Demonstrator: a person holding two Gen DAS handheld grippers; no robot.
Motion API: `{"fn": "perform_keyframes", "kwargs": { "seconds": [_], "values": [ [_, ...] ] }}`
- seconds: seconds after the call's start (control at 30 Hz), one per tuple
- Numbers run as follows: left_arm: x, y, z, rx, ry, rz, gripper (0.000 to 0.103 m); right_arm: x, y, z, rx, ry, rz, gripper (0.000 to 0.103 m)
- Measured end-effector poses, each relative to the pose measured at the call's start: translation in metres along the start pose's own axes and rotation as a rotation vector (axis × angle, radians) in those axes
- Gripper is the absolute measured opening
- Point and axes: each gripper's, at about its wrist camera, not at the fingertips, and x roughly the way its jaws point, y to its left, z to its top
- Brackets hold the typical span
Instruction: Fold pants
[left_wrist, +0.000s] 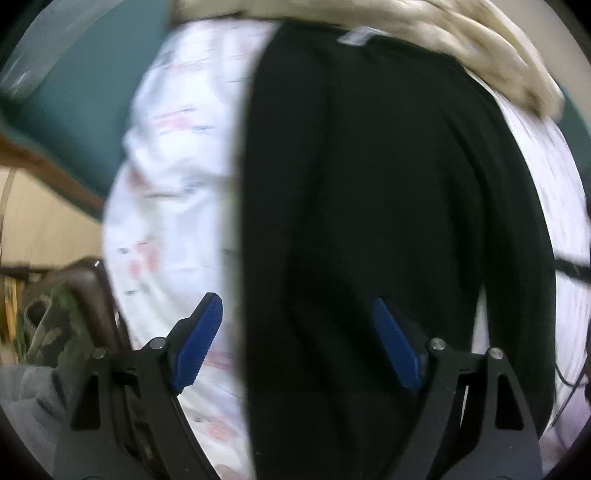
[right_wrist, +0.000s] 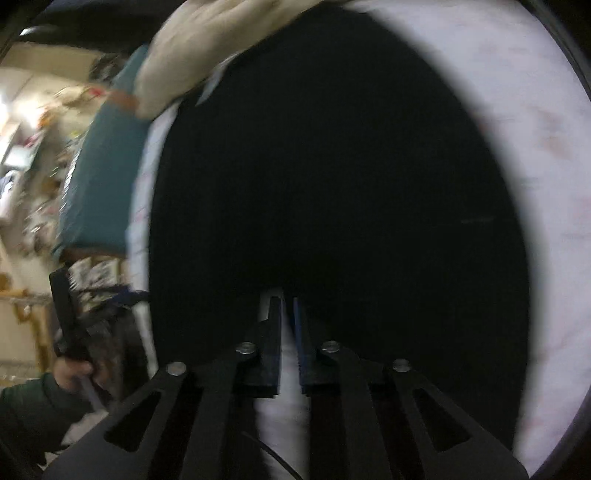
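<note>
The left claw (left_wrist: 295, 332) hangs spread and empty over black pants (left_wrist: 388, 203), whose length runs away from it; the right claw (right_wrist: 286, 332) stands barely parted, gripping nothing.

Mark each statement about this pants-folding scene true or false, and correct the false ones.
1. The pants are black. True.
2. The pants lie on a plain dark blue sheet. False: the sheet under them is white with a faint pinkish print.
3. The left tool has its blue pads spread wide apart with no cloth pinched between them. True.
4. The right tool stands as wide open as the left. False: only a narrow gap shows between its fingers.
5. A cream-coloured cloth lies at the far end of the pants. True.
</note>
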Motion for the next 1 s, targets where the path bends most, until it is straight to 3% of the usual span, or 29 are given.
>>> {"fn": "perform_keyframes", "kwargs": {
  "seconds": [0.03, 0.1, 0.17, 0.23, 0.33, 0.37, 0.47, 0.5, 0.53, 0.6, 0.7, 0.8, 0.9, 1.0],
  "values": [
    [0.006, -0.018, -0.009, 0.054, 0.007, -0.011, 0.081, 0.021, 0.017, -0.002, 0.001, 0.012, 0.032, 0.028],
    [0.020, -0.036, -0.025, 0.078, 0.040, -0.031, 0.081, 0.060, 0.039, -0.003, 0.027, 0.044, 0.067, 0.053],
    [0.042, -0.040, -0.042, 0.065, 0.115, -0.069, 0.081, 0.096, 0.059, -0.008, 0.024, 0.080, 0.067, 0.057],
    [0.060, -0.037, -0.063, 0.047, 0.188, -0.038, 0.081, 0.124, 0.077, -0.025, -0.016, 0.143, -0.007, 0.057],
    [0.052, -0.038, -0.099, 0.092, 0.181, -0.015, 0.082, 0.142, 0.095, -0.059, -0.132, 0.188, -0.150, 0.058],
    [0.049, -0.039, -0.113, 0.110, 0.196, -0.015, 0.083, 0.139, 0.098, -0.071, -0.165, 0.190, -0.181, 0.063],
    [0.038, -0.050, -0.172, 0.207, 0.270, -0.008, 0.086, 0.128, 0.101, -0.130, -0.273, 0.240, -0.291, 0.072],
    [0.034, -0.054, -0.190, 0.242, 0.283, -0.006, 0.088, 0.122, 0.101, -0.154, -0.314, 0.251, -0.332, 0.081],
    [0.027, -0.060, -0.212, 0.287, 0.286, -0.008, 0.089, 0.120, 0.098, -0.180, -0.336, 0.290, -0.373, 0.084],
    [0.023, -0.066, -0.238, 0.318, 0.312, -0.008, 0.090, 0.116, 0.087, -0.236, -0.353, 0.375, -0.406, 0.089],
    [0.011, -0.076, -0.258, 0.345, 0.278, 0.025, 0.090, 0.100, 0.092, -0.294, -0.448, 0.395, -0.446, 0.089],
    [-0.005, -0.068, -0.248, 0.243, 0.224, 0.015, 0.090, 0.067, 0.098, -0.312, -0.391, 0.319, -0.391, 0.089],
    [-0.018, -0.055, -0.230, 0.100, 0.138, 0.004, 0.090, 0.039, 0.093, -0.297, -0.284, 0.190, -0.365, 0.089],
    [-0.015, -0.050, -0.232, -0.012, 0.113, -0.025, 0.090, 0.030, 0.082, -0.275, -0.178, 0.095, -0.318, 0.089]
  ]
}}
